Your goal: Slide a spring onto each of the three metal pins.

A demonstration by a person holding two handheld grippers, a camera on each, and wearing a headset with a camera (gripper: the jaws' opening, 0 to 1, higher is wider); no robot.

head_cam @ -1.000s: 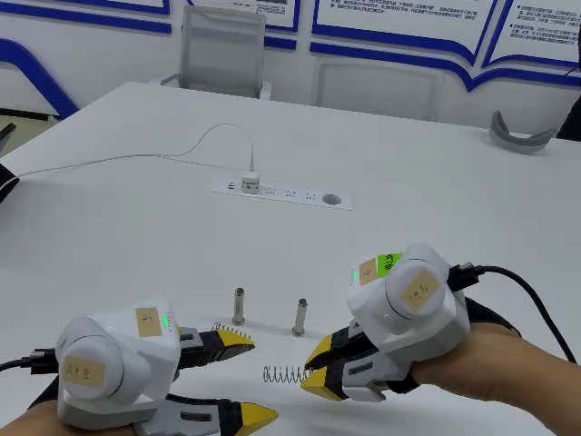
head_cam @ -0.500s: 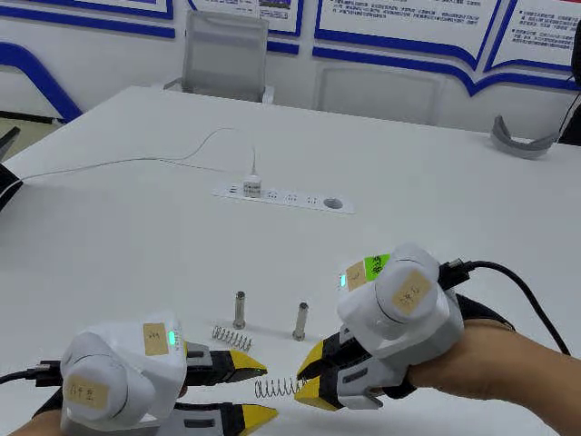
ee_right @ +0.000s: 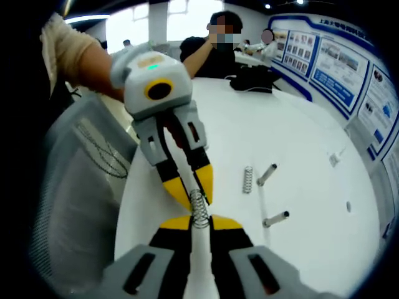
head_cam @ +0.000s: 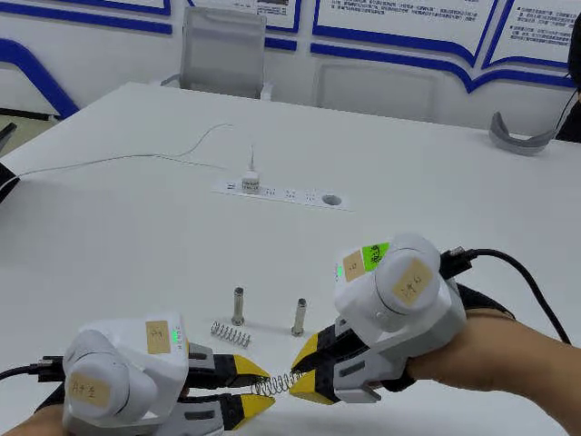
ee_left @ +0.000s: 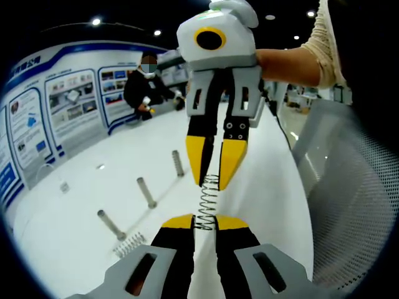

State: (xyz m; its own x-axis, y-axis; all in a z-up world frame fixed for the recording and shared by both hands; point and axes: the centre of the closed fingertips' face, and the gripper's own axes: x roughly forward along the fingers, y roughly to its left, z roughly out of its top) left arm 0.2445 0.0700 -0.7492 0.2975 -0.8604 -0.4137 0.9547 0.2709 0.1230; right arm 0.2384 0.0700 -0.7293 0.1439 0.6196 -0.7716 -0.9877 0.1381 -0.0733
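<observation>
I work at a broad white table (head_cam: 109, 236) with a power strip (head_cam: 283, 193) set into its top and a white cable (head_cam: 136, 162) trailing off to the left. A grey chair (head_cam: 222, 50) stands at its far edge, before a white wall (head_cam: 381, 86) hung with blue-framed posters (head_cam: 399, 16). Small spotlights (ee_left: 95, 22) dot the ceiling.

Toward me from the power strip (head_cam: 281, 193) the table (head_cam: 118, 245) lies bare as far as two upright posts, the left pin (head_cam: 238, 305) and the right pin (head_cam: 299, 316), with an open gap between them. A loose spring (head_cam: 230, 333) lies just nearer me than the left pin. Closer yet, the held spring (head_cam: 275, 384) bridges my left tongs (head_cam: 265, 389) and right tongs (head_cam: 293, 381), each pinching one end, barring that lane. The strip's cable (head_cam: 136, 158) trails away leftward.
</observation>
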